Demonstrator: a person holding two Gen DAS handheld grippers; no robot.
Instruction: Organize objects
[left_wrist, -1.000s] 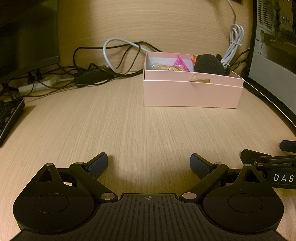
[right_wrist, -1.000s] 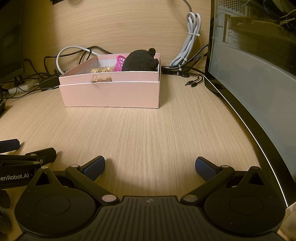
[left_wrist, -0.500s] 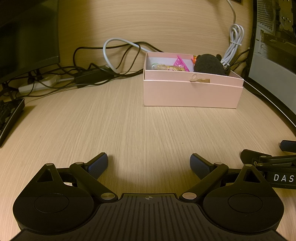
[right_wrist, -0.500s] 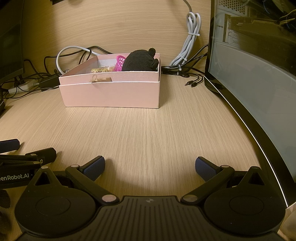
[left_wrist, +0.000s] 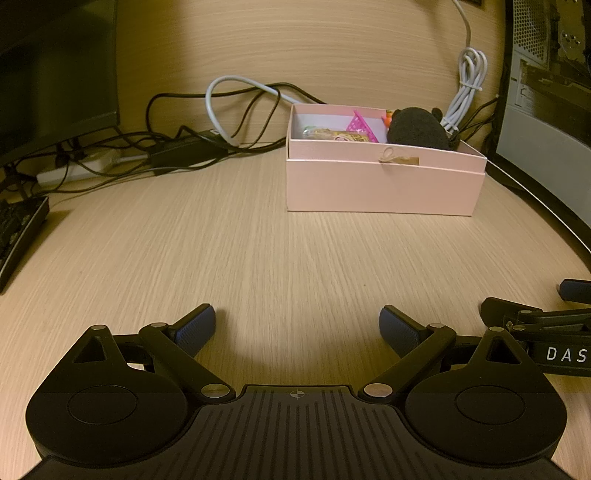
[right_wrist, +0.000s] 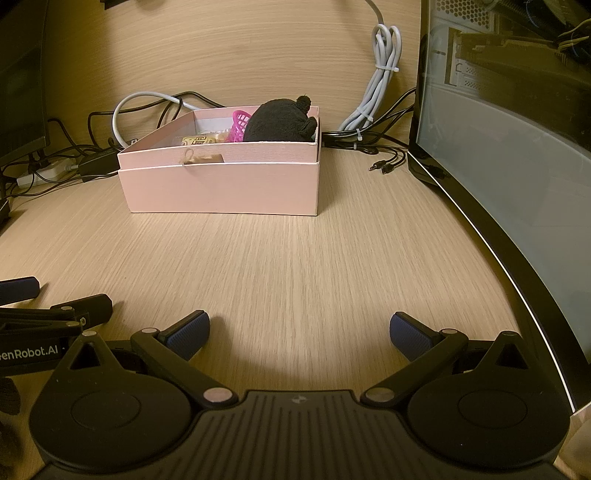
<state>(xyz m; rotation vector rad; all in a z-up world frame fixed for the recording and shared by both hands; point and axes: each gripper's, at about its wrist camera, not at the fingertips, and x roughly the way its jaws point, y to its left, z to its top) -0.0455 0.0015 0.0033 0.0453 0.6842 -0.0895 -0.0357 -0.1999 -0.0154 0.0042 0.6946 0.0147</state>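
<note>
Left gripper: fingers wide apart, holding nothing.
Right gripper: same, wide apart.
Pink box: far back on the desk.
Inside: black plush toy, pink basket.
Tip: reach in slowly, over the rim.

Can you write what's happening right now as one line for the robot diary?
left gripper: open, empty | right gripper: open, empty | pink cardboard box: holds black plush toy, pink plastic basket | wooden desk
</note>
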